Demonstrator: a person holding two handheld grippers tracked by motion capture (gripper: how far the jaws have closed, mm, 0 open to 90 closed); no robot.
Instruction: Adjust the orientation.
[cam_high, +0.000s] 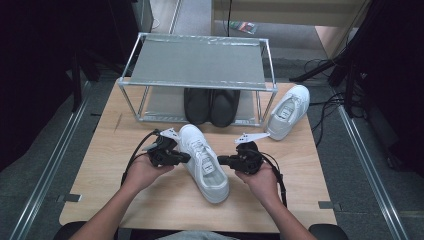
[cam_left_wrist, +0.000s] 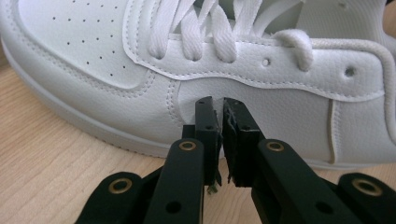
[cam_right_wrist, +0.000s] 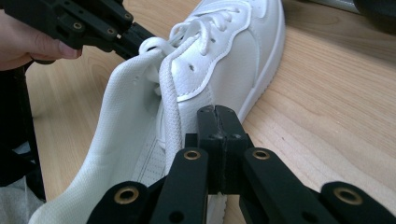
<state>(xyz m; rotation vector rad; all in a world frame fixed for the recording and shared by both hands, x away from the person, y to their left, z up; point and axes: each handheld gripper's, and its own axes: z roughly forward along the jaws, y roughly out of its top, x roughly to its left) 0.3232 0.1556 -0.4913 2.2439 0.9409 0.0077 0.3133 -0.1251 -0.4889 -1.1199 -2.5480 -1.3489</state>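
Where the two grippers meet, we find a white sneaker (cam_high: 205, 162) lying on the wooden tabletop (cam_high: 100, 170), toe toward the rack and heel toward the person, set a little askew. Laces are threaded but loose at the top eyelets. No brand mark or writing readable on it from any view.

Left gripper (cam_high: 186, 158) comes in level from the sneaker's left flank. In the left gripper view its jaws stand nearly together, a thin gap between them, tips right at the side panel below the eyelet row; we cannot tell whether any leather is pinched. Nothing shows between the pads.

Right gripper (cam_high: 221, 160) comes in level from the opposite flank, near the collar. Its jaws are pressed fully together with nothing between them; in the right gripper view a loose lace (cam_right_wrist: 172, 109) hangs just beside the tips, apart from them.

Both hands are wrapped around the gripper bodies, forearms entering from the near edge, wrists roughly level, grippers pointing inward at each other across the sneaker.

Farther out: a second white sneaker (cam_high: 288, 111) sits near the tabletop's far right corner, beside the rack's right leg, well apart from the first. A metal-framed rack (cam_high: 197, 62) stands at the far side; its upper shelf is bare, and a pair of dark shoes (cam_high: 211, 106) rests side by side on its lower level.
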